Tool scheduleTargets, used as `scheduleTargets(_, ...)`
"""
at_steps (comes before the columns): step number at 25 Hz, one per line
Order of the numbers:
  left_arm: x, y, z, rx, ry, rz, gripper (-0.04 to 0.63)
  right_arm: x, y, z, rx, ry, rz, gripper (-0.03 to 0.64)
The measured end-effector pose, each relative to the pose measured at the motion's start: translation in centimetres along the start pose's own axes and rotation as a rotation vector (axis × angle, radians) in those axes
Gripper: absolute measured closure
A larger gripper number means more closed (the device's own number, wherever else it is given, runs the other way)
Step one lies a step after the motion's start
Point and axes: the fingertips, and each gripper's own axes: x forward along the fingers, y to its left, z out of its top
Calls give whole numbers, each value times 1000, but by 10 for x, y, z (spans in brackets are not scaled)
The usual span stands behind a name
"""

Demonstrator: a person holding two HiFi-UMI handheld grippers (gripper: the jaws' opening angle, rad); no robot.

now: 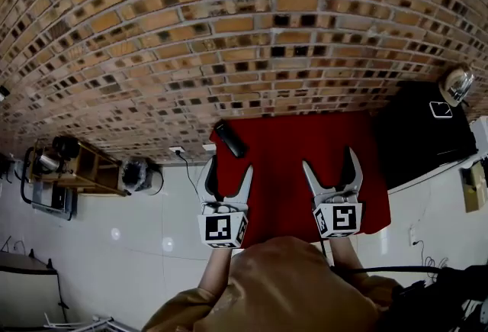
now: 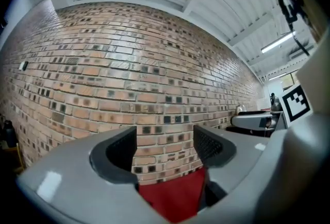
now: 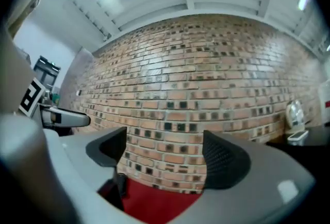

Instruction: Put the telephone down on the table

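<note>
The black telephone [image 1: 229, 138] lies on the red-covered table [image 1: 305, 193], near its far left corner by the brick wall. Neither gripper touches it. My left gripper [image 1: 230, 170] hangs open just short of the telephone, nothing between its jaws. To its right, my right gripper [image 1: 329, 161] is also open and empty over the red cloth. Both gripper views look at the brick wall, with only red cloth [image 2: 175, 194] low between the jaws. In the right gripper view a dark shape [image 3: 119, 185], perhaps the telephone, shows beside the left jaw.
The brick wall [image 1: 244, 33] stands right behind the table. A black cabinet [image 1: 419, 132] with a pale appliance [image 1: 460, 84] on it adjoins the table on the right. A wooden cart [image 1: 76, 166] stands at the left, and a wall socket [image 1: 177, 149] with a cable is nearby.
</note>
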Motion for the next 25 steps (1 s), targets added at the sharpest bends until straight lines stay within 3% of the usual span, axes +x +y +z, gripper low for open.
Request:
scheduleTargets(2, 6, -10, -2, 12, 7, -6, 262, -10, -14, -2, -38, 37, -60, 174)
scheduleTargets(5, 7, -14, -9, 14, 17, 20, 262, -15, -26, -1, 12, -10, -86, 212)
scheduleTargets(17, -8, -2, -16, 65, 47, 75, 262, -9, -3, -11, -41, -7, -10, 213)
scheduleTargets(25, -12, 7, -21, 44, 60, 94, 262, 2, 15, -10, -71, -20, 38, 215)
